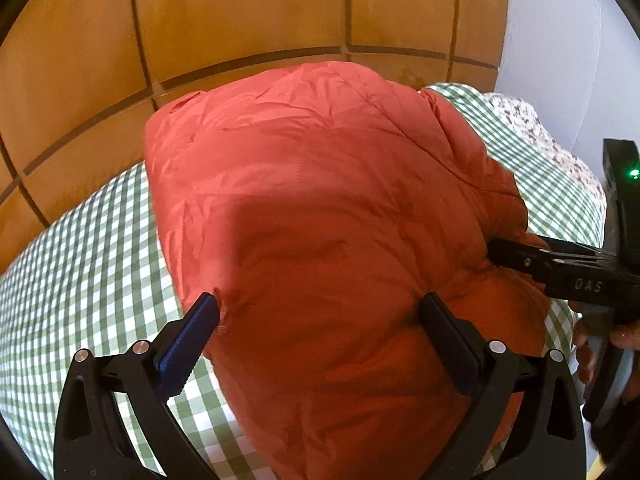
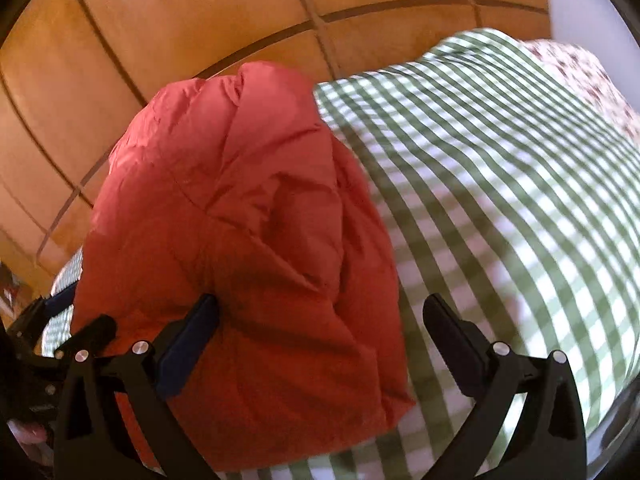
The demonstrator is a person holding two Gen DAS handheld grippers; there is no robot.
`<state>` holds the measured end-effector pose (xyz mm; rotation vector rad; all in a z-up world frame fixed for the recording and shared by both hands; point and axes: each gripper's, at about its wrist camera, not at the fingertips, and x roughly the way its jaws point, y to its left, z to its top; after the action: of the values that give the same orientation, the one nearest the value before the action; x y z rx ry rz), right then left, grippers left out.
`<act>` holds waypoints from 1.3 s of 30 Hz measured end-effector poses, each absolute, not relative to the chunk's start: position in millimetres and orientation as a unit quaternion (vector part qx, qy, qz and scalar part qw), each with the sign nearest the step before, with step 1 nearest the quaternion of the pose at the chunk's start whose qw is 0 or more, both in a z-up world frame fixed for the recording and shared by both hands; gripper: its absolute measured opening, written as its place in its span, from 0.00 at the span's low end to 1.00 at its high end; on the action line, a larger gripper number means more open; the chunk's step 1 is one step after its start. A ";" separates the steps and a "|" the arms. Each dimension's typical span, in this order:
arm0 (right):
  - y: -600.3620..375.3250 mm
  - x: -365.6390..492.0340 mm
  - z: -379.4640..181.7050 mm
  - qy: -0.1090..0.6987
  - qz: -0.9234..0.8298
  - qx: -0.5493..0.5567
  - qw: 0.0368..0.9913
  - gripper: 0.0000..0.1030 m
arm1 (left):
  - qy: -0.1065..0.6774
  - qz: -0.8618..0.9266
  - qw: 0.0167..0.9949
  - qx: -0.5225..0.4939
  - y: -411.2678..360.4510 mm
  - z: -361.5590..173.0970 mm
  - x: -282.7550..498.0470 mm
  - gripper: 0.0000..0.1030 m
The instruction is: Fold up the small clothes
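On the green-and-white checked cloth (image 1: 92, 264) covering the tabletop lies a puffy, quilted orange-red jacket (image 1: 320, 208), bunched into a thick mound near the far edge, above the orange tiled floor (image 1: 240, 12). At left, the left gripper (image 1: 320, 312) has its fingers spread wide, straddling the jacket's near bulk. At right, the right gripper (image 2: 320, 312) also stands wide, its left finger (image 2: 196, 332) pressed against the jacket's right fold, the other over bare cloth. A floral fabric (image 2: 580, 68) peeks out at far right.
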<state>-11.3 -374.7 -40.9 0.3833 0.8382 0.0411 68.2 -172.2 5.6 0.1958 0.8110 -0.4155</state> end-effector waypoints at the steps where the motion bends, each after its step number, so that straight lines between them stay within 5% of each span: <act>1: -375.2 -8.7 -41.3 0.406 0.026 0.185 0.894 0.98 | 0.392 -0.201 0.893 0.090 -168.9 5.8 69.5 0.97; 15: -388.6 38.4 -39.3 0.417 0.098 0.232 0.873 0.98 | 0.385 -0.191 0.901 0.055 -145.6 18.2 73.4 0.97; 23: -418.5 67.7 -89.4 0.444 0.183 0.366 0.797 0.98 | 0.390 -0.185 0.901 0.040 -131.0 21.6 78.0 0.97; 39: -414.1 106.8 -92.1 0.479 0.229 0.340 0.777 0.98 | 0.476 -0.227 0.847 -0.070 -127.4 -4.0 90.8 0.97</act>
<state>106.8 -414.1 -92.1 0.7354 1.0356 0.4951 90.8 -127.4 -4.0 -0.1470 1.0030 -0.4788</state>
